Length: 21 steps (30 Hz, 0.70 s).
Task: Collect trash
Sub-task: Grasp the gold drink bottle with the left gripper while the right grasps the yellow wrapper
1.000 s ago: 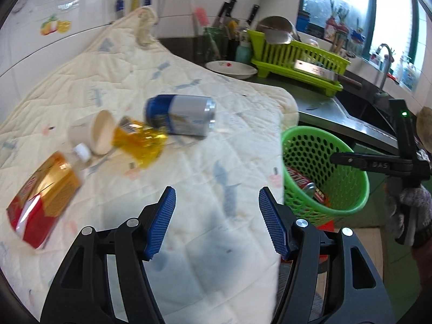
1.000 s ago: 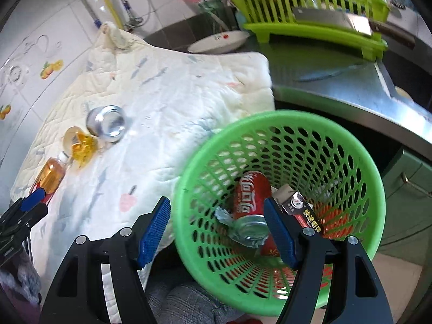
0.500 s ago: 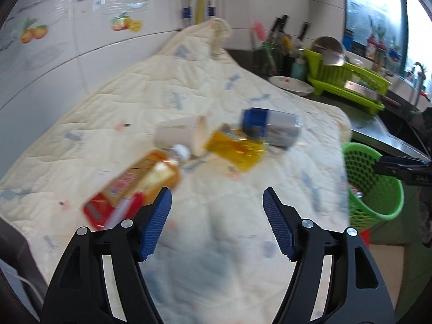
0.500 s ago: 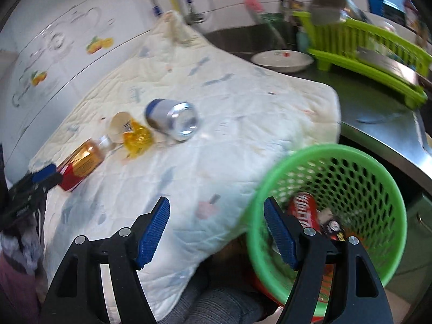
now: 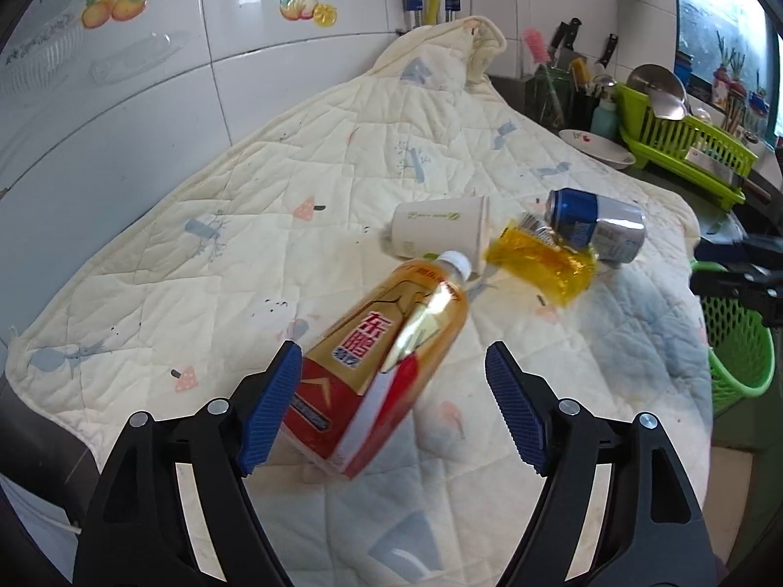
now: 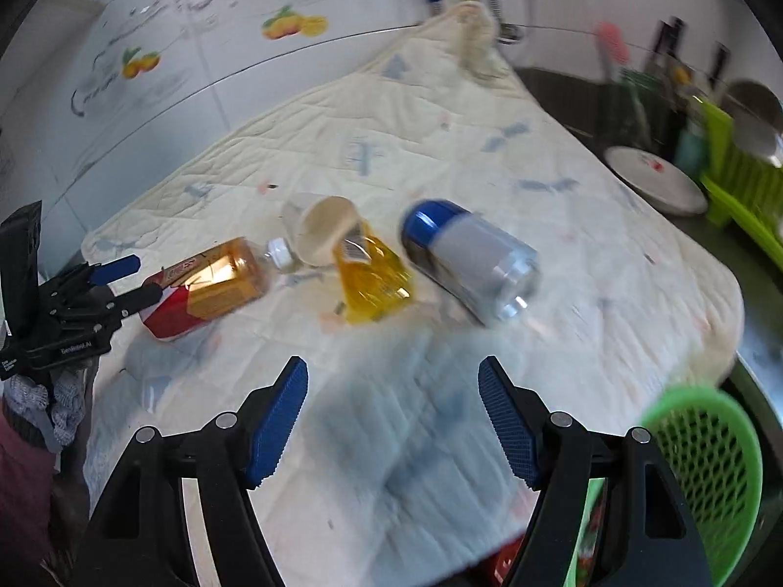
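A red-and-gold plastic drink bottle (image 5: 381, 362) lies on a cream quilted cloth (image 5: 293, 186). My left gripper (image 5: 391, 406) is open, its jaws on either side of the bottle's base, not closed on it. Beyond the bottle lie a paper cup (image 5: 440, 232), a crumpled yellow wrapper (image 5: 543, 264) and a blue-and-silver can (image 5: 597, 230). My right gripper (image 6: 391, 420) is open and empty above the cloth, short of the can (image 6: 470, 264), the wrapper (image 6: 372, 283), the cup (image 6: 323, 230) and the bottle (image 6: 210, 288). The green trash basket (image 6: 704, 460) is at lower right.
A green dish rack (image 5: 685, 146), a white plate (image 5: 597, 146) and knives stand on the counter at the back right. A tiled wall (image 5: 147, 73) rises behind the cloth. The basket (image 5: 739, 347) sits below the cloth's right edge.
My left gripper has moved left and forward, and its jaws now straddle the bottle. My right gripper has swung away from the basket towards the can and wrapper.
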Tool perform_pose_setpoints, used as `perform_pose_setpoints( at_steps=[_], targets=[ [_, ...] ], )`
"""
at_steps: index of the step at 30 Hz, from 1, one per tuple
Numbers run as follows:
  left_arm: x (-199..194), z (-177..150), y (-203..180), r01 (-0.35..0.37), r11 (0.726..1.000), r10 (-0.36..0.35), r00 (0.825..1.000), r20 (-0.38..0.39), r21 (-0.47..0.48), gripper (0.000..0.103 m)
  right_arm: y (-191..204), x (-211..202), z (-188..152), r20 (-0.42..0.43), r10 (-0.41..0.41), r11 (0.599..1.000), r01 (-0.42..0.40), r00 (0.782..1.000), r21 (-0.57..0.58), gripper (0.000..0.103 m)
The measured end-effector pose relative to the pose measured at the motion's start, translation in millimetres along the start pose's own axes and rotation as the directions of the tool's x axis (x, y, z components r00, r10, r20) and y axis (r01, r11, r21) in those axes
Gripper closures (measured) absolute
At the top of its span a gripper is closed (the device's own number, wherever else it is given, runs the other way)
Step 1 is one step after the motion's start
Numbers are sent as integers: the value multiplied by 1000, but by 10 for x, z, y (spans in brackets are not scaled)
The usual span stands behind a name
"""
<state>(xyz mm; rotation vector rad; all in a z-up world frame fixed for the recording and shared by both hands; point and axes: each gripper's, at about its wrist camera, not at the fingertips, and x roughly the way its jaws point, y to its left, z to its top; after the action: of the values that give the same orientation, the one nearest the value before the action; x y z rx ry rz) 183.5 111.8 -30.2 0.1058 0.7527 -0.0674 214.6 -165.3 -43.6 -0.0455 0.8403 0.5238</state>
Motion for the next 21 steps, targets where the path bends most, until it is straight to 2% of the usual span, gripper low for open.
perform_pose_setpoints(
  at_steps=[4,10,16,21],
  targets=[
    [59,16,64,20,1000,-20,1000,-4,-7,25,177,262,237,-12,12,995,-13,1000,-97,33],
    [135,56,64,37,999,-37,999,-1,36,21,390,673,505,-41,38,977,-46,998,-209,33],
    [257,92,85,51,997,-50,999,-19,57,19,484,994,636,-70,37,960,-55,997,-275,36],
    [368,130,74,81,993,-78,996,-38,84,15,483,1211,694,-86,1,949,-28,996,-315,37]
  ],
)
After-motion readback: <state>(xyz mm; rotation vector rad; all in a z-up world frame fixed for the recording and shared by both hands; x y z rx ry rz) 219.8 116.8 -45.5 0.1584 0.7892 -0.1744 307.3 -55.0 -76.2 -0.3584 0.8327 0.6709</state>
